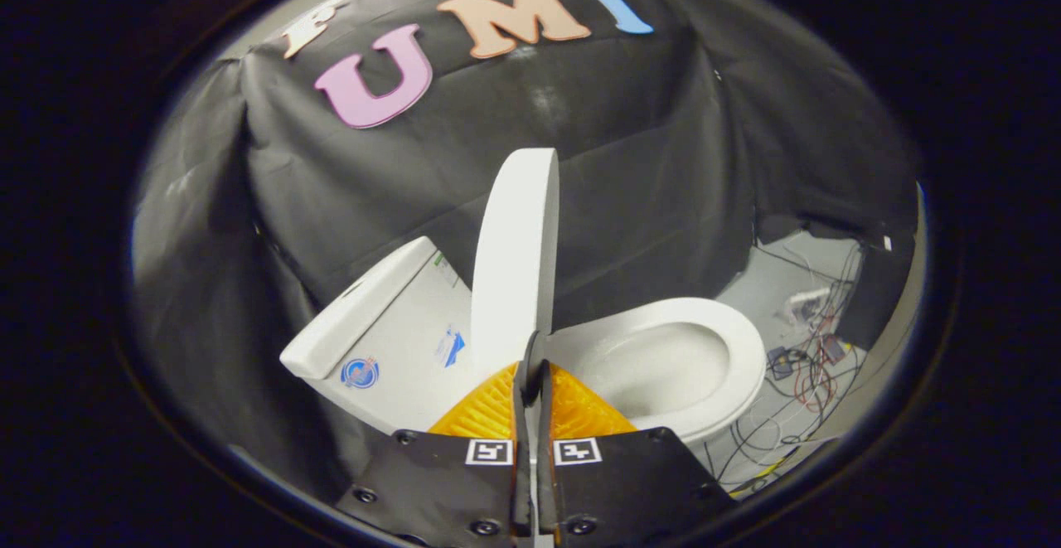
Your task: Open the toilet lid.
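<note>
Gripper view: the gripper (532,366) is clenched on the near edge of the toilet lid (515,258) — raised near upright between tank (390,324) and seat (738,349) — so next likely means tipping it back, then releasing.

Dim booth from my tongs; the white toilet lid (514,258) glares, edges bow with fisheye, far cloth soft.

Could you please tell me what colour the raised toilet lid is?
White, seen clearly in the gripper view: the lid stands upright, its edge between the closed gripper fingers.
</note>
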